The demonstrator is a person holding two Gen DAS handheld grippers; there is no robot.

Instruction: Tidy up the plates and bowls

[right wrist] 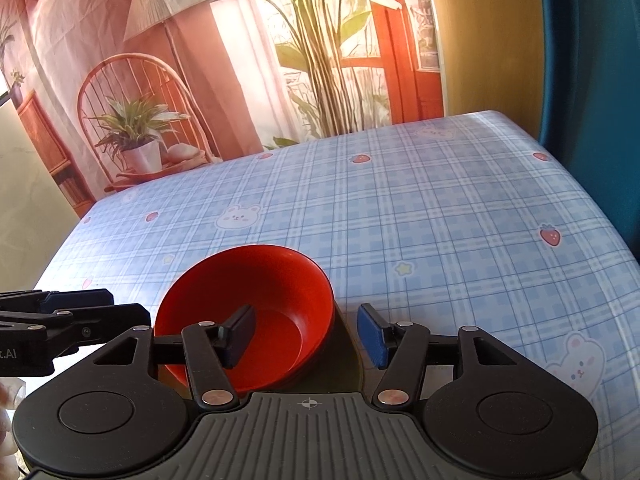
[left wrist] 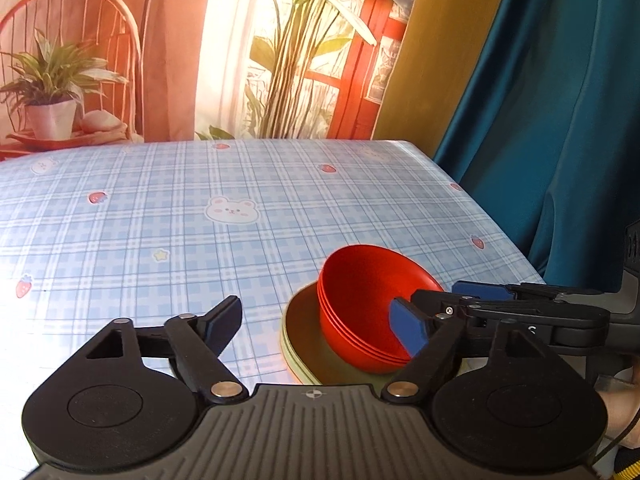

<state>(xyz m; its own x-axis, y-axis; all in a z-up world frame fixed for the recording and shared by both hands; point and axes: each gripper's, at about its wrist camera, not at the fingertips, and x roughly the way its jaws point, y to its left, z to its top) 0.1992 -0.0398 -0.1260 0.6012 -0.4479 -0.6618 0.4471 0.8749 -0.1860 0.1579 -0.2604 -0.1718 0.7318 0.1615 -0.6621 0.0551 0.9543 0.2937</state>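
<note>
A stack of red bowls (left wrist: 360, 300) sits tilted on a stack of pale green plates (left wrist: 298, 332) near the table's front right. It also shows in the right wrist view (right wrist: 256, 300), with a plate (right wrist: 340, 356) under it. My left gripper (left wrist: 316, 326) is open, its fingers astride the plates and bowls; the right pad (left wrist: 408, 330) lies at the bowls' right side. My right gripper (right wrist: 308, 336) is open, its left finger (right wrist: 238, 334) inside the top bowl and its right finger (right wrist: 372, 336) outside the rim. Each gripper shows in the other's view, right (left wrist: 500, 300) and left (right wrist: 72, 312).
The table (left wrist: 160, 220) has a blue plaid cloth with bear and strawberry prints. Its right edge (left wrist: 500, 240) meets a blue curtain (left wrist: 560, 120). A printed backdrop (left wrist: 160, 40) hangs behind the far edge.
</note>
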